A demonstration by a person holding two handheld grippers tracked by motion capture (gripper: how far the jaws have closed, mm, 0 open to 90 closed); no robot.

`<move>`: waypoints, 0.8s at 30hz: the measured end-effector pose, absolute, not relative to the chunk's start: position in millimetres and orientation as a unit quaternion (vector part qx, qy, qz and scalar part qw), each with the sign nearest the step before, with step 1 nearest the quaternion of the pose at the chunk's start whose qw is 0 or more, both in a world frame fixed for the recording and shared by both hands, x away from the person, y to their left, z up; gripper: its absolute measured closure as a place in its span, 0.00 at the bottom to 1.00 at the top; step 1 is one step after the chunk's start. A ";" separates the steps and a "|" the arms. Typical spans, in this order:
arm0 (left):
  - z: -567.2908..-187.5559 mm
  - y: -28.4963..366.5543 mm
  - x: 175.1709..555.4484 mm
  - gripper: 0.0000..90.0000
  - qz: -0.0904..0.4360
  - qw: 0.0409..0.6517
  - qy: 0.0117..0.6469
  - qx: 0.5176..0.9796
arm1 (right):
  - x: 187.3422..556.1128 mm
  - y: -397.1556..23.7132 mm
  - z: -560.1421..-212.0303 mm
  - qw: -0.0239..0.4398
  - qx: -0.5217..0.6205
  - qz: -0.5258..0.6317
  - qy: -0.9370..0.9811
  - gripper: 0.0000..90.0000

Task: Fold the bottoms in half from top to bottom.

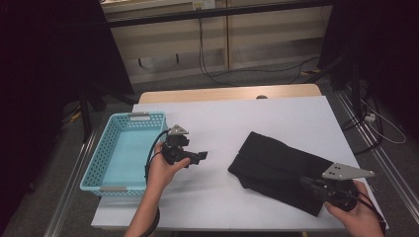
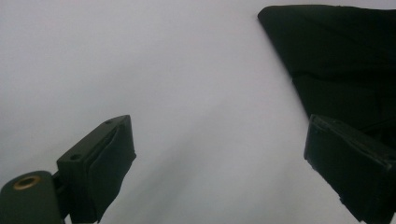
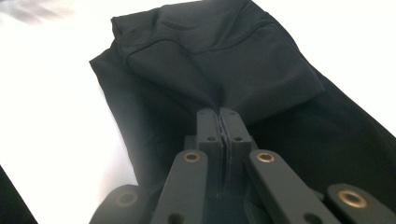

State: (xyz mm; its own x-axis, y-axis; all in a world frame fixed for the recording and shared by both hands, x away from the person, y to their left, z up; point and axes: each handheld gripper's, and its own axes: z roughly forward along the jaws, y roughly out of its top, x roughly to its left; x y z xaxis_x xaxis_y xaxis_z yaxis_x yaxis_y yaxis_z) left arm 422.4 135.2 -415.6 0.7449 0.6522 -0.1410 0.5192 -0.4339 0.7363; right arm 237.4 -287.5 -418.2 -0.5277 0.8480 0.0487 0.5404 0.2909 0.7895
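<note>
1. Black cloth (image 1: 281, 170) flat on white table cover (image 1: 247, 118), right of centre, folded into a long band running from mid-table toward the near right corner.
2. Right gripper (image 1: 309, 183) at the near right end of the cloth, held by right hand (image 1: 353, 207). Jaws pressed together in the right gripper view, a pinch of the cloth (image 3: 210, 60) drawn up into a ridge at their tips (image 3: 218, 114). Clamped on the fabric.
3. Fold lines radiating from the pinch point across the upper layer; lower layer spread wider beneath, visible on both sides.
4. Left gripper (image 1: 200, 156) held by left hand (image 1: 165, 170) just right of the basket, over bare table cover, apart from the cloth. Jaws spread wide in the left gripper view, nothing between them (image 2: 219, 154). Cloth edge (image 2: 336, 60) seen beyond the far jaw.
5. Turquoise basket (image 1: 94, 165) at the left edge of the table, perforated walls, grey handles at both ends, interior bare.
6. Cable trailing from left gripper down along the forearm.
</note>
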 end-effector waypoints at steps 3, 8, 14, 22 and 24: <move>-415.8 135.1 422.4 0.09 0.082 0.402 0.348 0.843 | 236.7 -288.0 -417.8 0.195 0.447 0.395 0.779 0.98; -416.2 134.3 422.2 0.09 0.079 0.401 0.347 0.844 | 235.8 -288.8 -416.3 0.197 0.445 0.394 0.780 0.98; -415.8 134.3 422.4 0.09 0.082 0.404 0.346 0.843 | 232.9 -291.6 -415.7 0.197 0.446 0.393 0.780 0.98; -415.4 133.7 421.9 0.10 0.082 0.402 0.347 0.843 | 229.9 -294.0 -416.4 0.197 0.448 0.392 0.779 0.98; -415.6 133.2 421.5 0.10 0.088 0.401 0.349 0.842 | 229.9 -293.8 -415.9 0.197 0.447 0.393 0.779 0.98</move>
State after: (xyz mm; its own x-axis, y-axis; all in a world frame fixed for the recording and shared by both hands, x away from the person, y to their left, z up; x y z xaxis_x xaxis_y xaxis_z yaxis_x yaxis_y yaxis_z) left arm 421.5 133.2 -415.6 0.7407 0.6590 -0.1311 0.5174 -0.4348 0.7371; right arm 229.9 -293.8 -415.9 -0.5227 0.8514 0.0442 0.5424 0.2920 0.7878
